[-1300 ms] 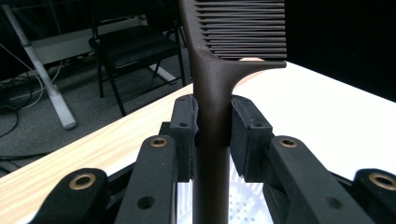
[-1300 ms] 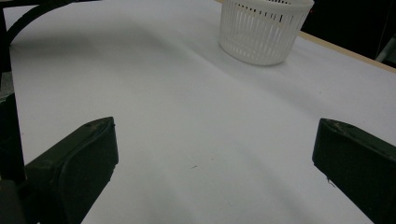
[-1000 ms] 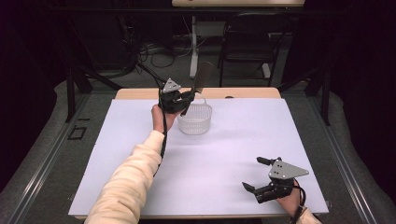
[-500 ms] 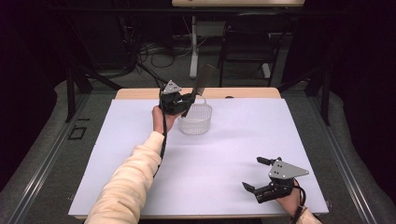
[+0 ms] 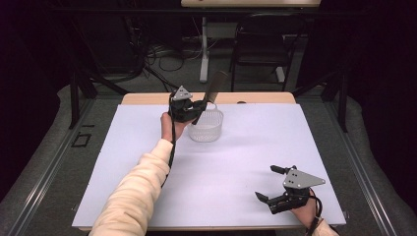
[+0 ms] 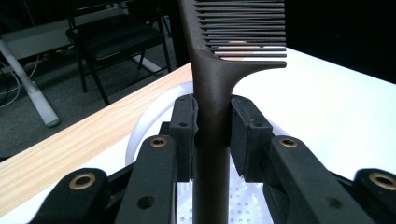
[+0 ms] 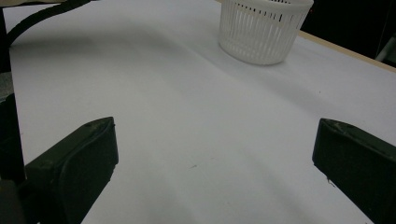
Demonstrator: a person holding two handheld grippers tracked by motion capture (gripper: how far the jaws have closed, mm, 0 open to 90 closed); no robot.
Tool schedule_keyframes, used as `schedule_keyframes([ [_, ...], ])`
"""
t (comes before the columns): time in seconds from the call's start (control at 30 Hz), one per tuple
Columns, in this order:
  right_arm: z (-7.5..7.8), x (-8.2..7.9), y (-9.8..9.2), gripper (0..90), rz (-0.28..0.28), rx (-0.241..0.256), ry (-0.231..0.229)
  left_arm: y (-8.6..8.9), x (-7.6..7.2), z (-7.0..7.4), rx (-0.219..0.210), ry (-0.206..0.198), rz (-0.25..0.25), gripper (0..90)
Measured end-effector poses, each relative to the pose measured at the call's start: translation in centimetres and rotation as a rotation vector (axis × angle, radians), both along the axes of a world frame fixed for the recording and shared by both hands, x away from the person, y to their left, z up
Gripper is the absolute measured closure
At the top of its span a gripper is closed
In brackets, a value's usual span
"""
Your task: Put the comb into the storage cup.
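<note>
One comb [image 6: 212, 84] upright, teeth end up, above basket [image 5: 205, 127].

Left gripper [image 5: 193, 109] clamps dark comb [image 5: 212, 87] above white basket [image 5: 205, 127]; right gripper [image 5: 271, 182] spread wide, near table edge.

left gripper [image 5: 196, 109] raised, clamped; right gripper [image 5: 273, 183] low, agape

A dark brown comb [image 6: 212, 84], a white basket [image 5: 205, 129] patterned with slits and dot holes, a white table cover [image 5: 246, 162], a cream sleeve [image 5: 135, 191].
</note>
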State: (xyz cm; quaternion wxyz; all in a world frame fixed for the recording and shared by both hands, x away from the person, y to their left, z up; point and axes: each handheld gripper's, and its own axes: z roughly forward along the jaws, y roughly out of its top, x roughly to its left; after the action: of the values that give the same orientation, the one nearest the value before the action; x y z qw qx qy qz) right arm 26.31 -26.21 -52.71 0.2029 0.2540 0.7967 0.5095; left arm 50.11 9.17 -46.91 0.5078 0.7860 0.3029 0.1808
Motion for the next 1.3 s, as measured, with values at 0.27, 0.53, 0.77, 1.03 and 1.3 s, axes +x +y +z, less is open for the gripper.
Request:
schedule_keyframes([
  [0.27, -0.01, 0.00, 0.01, 0.0, 0.000, -0.001, 0.001, -0.12, 0.01, -0.11, 0.012, 0.003, -0.009, 72.1],
  [0.53, -0.01, 0.01, 0.01, 0.0, -0.001, -0.001, 0.001, -0.26, 0.08, -0.23, 0.024, 0.009, -0.015, 72.1],
  [0.77, -0.01, 0.01, 0.00, 0.0, -0.001, -0.001, 0.001, -0.39, 0.19, -0.40, 0.038, 0.013, -0.022, 72.1],
  [1.03, 0.00, 0.02, 0.00, 0.0, -0.002, -0.001, 0.001, -0.60, 0.23, -0.57, 0.050, 0.020, -0.029, 72.1],
  [1.3, 0.01, 0.03, -0.03, 0.0, -0.001, 0.001, -0.003, -0.82, 0.31, -0.66, 0.071, 0.027, -0.040, 72.0],
])
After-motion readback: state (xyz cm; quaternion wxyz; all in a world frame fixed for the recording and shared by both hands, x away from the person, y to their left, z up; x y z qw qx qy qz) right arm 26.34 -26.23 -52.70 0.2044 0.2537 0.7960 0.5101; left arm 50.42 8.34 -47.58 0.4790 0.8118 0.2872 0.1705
